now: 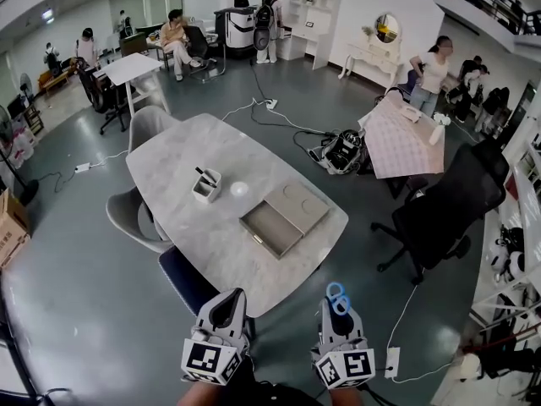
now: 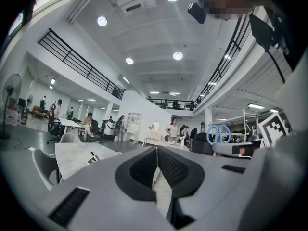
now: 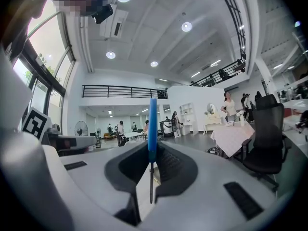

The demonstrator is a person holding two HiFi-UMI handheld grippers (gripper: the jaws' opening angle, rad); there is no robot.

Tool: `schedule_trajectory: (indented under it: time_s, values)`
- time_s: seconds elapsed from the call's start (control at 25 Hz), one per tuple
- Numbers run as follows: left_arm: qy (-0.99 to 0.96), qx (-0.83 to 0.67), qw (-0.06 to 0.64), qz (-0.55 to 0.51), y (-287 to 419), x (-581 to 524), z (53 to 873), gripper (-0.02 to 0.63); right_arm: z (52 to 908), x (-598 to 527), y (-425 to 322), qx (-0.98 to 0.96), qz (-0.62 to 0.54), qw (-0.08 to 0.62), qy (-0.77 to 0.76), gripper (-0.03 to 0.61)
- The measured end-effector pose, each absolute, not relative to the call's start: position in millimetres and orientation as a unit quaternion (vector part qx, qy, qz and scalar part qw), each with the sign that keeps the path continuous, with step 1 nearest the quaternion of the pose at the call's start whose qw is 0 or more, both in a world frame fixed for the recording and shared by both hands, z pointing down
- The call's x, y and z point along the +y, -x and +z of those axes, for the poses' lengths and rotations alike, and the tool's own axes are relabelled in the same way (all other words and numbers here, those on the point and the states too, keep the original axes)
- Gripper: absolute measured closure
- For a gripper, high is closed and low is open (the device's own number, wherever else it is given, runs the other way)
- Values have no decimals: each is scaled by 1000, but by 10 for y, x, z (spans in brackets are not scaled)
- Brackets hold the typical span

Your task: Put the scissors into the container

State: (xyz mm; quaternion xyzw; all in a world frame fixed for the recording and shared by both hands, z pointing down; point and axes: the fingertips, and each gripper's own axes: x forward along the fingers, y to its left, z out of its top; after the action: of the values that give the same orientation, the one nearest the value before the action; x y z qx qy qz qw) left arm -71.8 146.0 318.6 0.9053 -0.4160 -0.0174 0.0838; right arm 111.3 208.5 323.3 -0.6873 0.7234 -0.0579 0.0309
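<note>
Blue-handled scissors (image 1: 336, 297) stand upright, handles up, in my right gripper (image 1: 336, 313), which is shut on them below the table's near corner. In the right gripper view the scissors (image 3: 152, 124) run edge-on between the pads of the right gripper (image 3: 151, 153). My left gripper (image 1: 226, 306) hangs beside it, shut and empty; in its own view the left gripper (image 2: 156, 152) has its pads together, and the scissors' handles (image 2: 219, 133) show at right. On the marble table (image 1: 186, 163) stand a white pen container (image 1: 206, 185) and an open grey box (image 1: 270, 228).
The box's grey lid (image 1: 296, 207) lies against it, and a small white round thing (image 1: 239, 189) sits near the pen container. Grey chairs (image 1: 127, 216) stand left of the table, a dark one (image 1: 188, 282) at its near edge, a black office chair (image 1: 448, 210) at right. People stand farther off.
</note>
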Motion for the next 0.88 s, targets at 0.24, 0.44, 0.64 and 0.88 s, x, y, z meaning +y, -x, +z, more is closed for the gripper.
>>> schedule_trajectory:
  time_s: [0.24, 0.44, 0.64, 0.88]
  values:
    - [-908, -409, 88, -18, 723, 876, 3181, 597, 3232, 1498, -1082, 720, -60, 24, 691, 548]
    - [-913, -398, 92, -19, 769, 436, 3201, 597, 3206, 1054, -1047, 711, -58, 22, 700, 548]
    - [-924, -372, 92, -20, 759, 166, 3198, 597, 3214, 790, -1011, 699, -62, 19, 712, 548]
    - [-927, -360, 103, -14, 675, -57, 3242, 597, 3306, 636, -1049, 687, -78, 14, 722, 548]
